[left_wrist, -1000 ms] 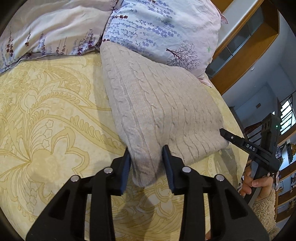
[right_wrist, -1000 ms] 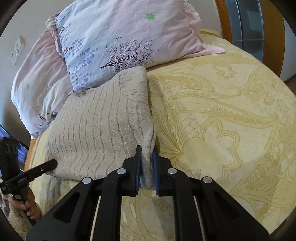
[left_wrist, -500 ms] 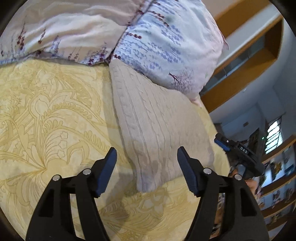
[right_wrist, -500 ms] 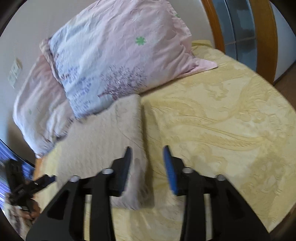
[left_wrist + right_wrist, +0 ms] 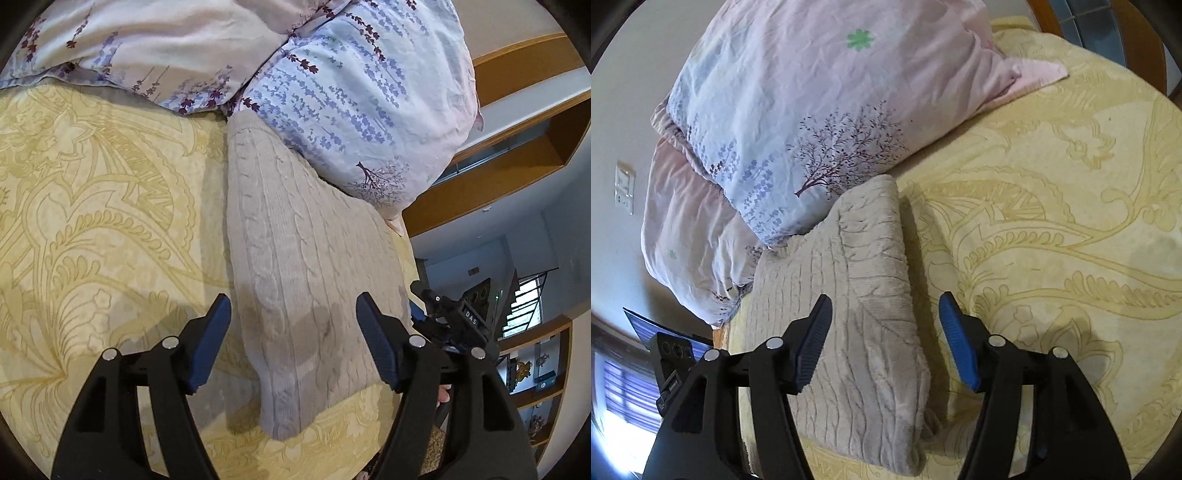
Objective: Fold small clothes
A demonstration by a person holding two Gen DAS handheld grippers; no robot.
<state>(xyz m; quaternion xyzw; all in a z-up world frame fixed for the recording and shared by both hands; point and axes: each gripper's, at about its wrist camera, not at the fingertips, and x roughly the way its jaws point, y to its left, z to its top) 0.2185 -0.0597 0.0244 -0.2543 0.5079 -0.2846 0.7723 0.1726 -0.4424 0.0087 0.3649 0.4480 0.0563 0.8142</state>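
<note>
A folded beige cable-knit sweater (image 5: pixel 303 266) lies flat on the yellow patterned bedspread (image 5: pixel 92 221), its far end against a floral pillow (image 5: pixel 362 96). My left gripper (image 5: pixel 293 332) hovers open above the sweater's near left corner, pads clear of the knit. In the right wrist view the same sweater (image 5: pixel 849 295) lies below my right gripper (image 5: pixel 884 332), whose jaws are opening wide over the near right edge, pads not touching it. The right gripper (image 5: pixel 454 321) also shows at the far side in the left wrist view.
Two floral pillows (image 5: pixel 798 122) lie at the head of the bed. A wooden headboard and shelf (image 5: pixel 517 162) stand behind. The bedspread (image 5: pixel 1052 221) stretches bare to the right of the sweater. A person's hand (image 5: pixel 443 395) holds the right gripper's handle.
Both grippers let go of the sweater's near corners, opened wide and drew back. The sweater has settled flat on the bedspread.
</note>
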